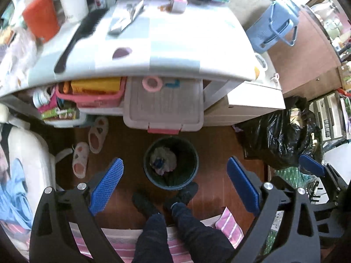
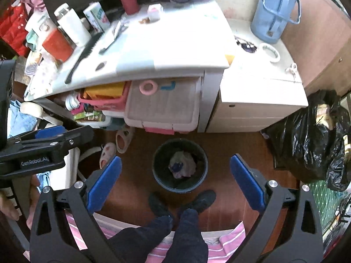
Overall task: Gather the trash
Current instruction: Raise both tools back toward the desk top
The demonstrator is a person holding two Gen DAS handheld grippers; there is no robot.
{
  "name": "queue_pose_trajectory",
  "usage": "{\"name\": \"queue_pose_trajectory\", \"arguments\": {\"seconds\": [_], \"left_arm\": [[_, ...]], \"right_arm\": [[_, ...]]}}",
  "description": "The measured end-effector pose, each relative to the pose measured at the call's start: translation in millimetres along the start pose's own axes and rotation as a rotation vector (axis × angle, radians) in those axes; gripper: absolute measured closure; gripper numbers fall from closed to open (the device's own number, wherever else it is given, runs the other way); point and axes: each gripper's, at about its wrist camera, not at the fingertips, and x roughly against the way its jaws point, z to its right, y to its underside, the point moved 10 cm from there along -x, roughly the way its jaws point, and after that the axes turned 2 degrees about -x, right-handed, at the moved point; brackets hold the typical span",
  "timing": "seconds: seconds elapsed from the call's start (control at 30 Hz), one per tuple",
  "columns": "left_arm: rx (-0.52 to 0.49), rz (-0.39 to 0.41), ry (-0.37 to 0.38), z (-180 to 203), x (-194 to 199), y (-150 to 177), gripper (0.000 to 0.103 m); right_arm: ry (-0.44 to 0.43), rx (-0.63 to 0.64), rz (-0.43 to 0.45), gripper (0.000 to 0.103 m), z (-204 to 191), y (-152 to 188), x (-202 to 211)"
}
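Dark reddish wood floor fills the middle of both wrist views, and on it, just below frame centre, stands a round dark waste bin with crumpled trash lying at its bottom. The bin stands just in front of a pale lidded storage box with a pink latch, tucked under the overhanging edge of a white desk that spans the upper half of the frame. Two dark-socked feet of the person rest on the floor right below the bin, one nearly touching its rim.

Left gripper and right gripper both hang high over the bin with their blue pads spread wide apart and nothing between them; the bin shows in the gap of each.

Outward to the left, a pair of pink slippers lies on the floor beside a white seat. To the right, a stuffed black rubbish bag sits against a low white cabinet, which carries a blue jug. A black comb and an orange cup sit on the desk's upper-left part.

Bare floor stays open only in a narrow band left and right of the bin.
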Motion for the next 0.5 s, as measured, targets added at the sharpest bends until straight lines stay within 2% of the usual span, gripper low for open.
{"name": "queue_pose_trajectory", "arguments": {"seconds": [0.2, 0.5], "left_arm": [[-0.019, 0.041, -0.009, -2, 26, -18, 0.01], [-0.054, 0.095, -0.035, -12, 51, -45, 0.01]], "right_arm": [[-0.009, 0.04, 0.058, 0.005, -24, -26, 22], [-0.032, 0.031, 0.121, 0.005, -38, -59, 36]]}}
